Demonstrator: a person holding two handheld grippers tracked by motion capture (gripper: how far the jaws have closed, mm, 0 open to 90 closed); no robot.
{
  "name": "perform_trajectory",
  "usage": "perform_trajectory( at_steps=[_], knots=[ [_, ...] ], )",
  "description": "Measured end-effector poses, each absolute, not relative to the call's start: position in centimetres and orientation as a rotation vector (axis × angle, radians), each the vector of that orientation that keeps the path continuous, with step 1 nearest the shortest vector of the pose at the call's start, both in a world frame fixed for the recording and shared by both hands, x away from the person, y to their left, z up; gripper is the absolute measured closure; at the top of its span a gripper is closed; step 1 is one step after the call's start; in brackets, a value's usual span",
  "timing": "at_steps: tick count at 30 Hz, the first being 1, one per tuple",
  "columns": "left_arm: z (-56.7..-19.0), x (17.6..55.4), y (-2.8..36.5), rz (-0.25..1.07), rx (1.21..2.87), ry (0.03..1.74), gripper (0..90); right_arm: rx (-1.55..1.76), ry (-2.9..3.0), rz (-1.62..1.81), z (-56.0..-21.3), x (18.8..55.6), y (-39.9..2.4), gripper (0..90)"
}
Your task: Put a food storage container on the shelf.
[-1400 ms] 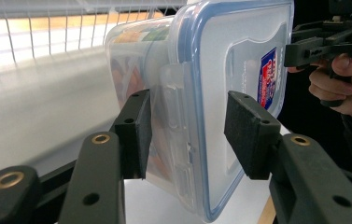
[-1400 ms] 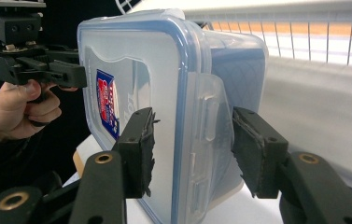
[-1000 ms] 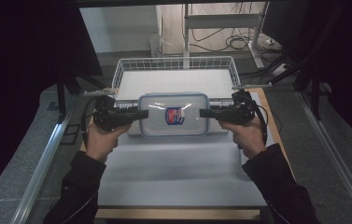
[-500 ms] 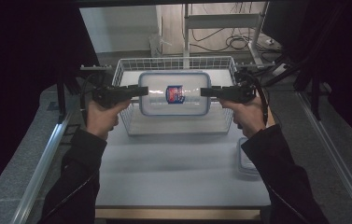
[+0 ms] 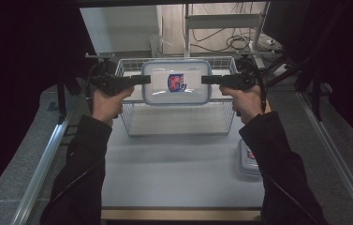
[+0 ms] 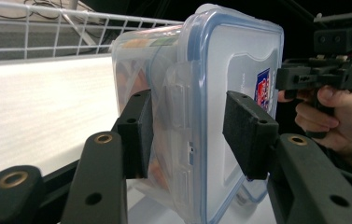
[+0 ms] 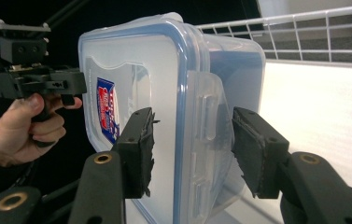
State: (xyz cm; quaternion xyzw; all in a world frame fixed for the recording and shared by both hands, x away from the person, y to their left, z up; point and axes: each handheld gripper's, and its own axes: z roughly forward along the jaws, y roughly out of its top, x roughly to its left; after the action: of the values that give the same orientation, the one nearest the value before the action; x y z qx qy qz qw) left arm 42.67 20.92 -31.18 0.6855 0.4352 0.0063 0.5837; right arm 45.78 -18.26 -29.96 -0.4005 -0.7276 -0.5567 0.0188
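One clear plastic box with a blue-edged lid and a red and blue sticker (image 5: 176, 87) hangs in the air above the white wire basket (image 5: 132, 123). The left hand-held gripper (image 5: 147, 79) holds the box's left end, and the right hand-held gripper (image 5: 205, 79) holds its right end. In the left gripper view, the two black pads (image 6: 248, 133) sit about half shut, one on the lid side and one on the box side, over a side clip. The right gripper view shows the same kind of grip on the other end of the box (image 7: 164, 107), with the jaws about half shut on it.

There is one basket, standing at the far end of the grey desk (image 5: 174, 173). Its inside is white. One more clear lidded box (image 5: 248, 159) sits on the desk near the person's right sleeve, partly hidden by it. That makes two boxes, two grippers and one basket.
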Motion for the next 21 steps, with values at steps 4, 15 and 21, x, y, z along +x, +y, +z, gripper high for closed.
perform_trajectory(
  at_steps=[4,15,21],
  knots=[
    [-30.5,43.4,20.8,0.034,1.610,1.031,53.0,-1.249,-2.256,-1.727,-29.7,46.5,-18.1,50.1],
    [-31.3,44.6,21.0,0.002,1.593,1.048,52.5,-1.289,-2.258,-1.692,-29.2,47.9,-17.8,49.9],
    [-31.7,44.8,21.1,0.008,1.573,1.029,53.1,-1.287,-2.212,-1.707,-29.8,48.6,-18.1,49.8]
  ],
)
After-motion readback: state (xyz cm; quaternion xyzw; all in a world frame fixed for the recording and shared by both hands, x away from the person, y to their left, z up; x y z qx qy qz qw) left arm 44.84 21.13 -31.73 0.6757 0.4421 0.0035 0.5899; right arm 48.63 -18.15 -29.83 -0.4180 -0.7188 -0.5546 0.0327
